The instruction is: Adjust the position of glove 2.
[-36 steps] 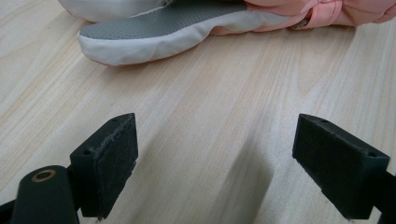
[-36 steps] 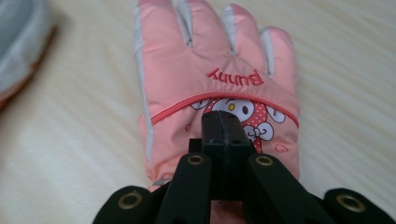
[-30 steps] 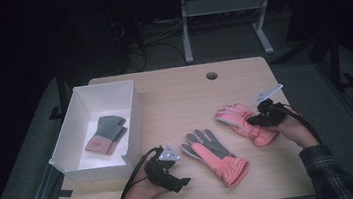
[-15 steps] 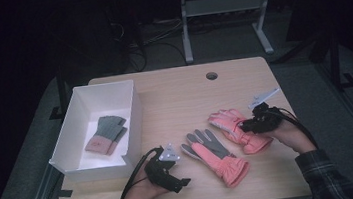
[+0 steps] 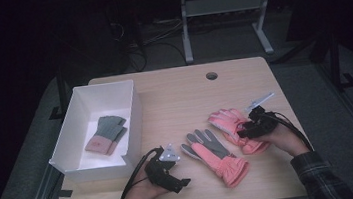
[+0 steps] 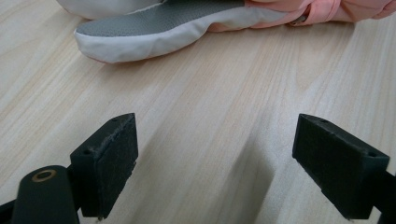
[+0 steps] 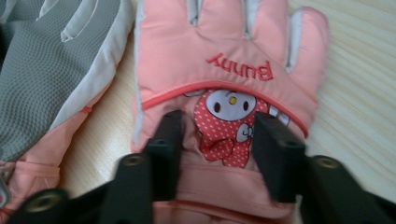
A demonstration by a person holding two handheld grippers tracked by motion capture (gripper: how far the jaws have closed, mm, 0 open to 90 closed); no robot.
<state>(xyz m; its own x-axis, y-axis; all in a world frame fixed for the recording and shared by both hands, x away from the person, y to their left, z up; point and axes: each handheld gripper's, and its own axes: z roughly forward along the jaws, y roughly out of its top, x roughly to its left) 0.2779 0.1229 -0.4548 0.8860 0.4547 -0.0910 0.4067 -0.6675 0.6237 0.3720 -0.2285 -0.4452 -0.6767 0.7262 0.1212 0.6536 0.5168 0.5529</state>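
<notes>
Gloves lie on the worktop (image 5: pixel 174 99): the bunny glove (image 7: pixel 224 93) sits just right of the grey-palmed glove (image 5: pixel 213 155). Right gripper (image 5: pixel 248 129) jaws, just opening, straddle the bunny glove's back. Left gripper (image 5: pixel 170 173), left of the grey-palmed glove, gapes empty.
</notes>
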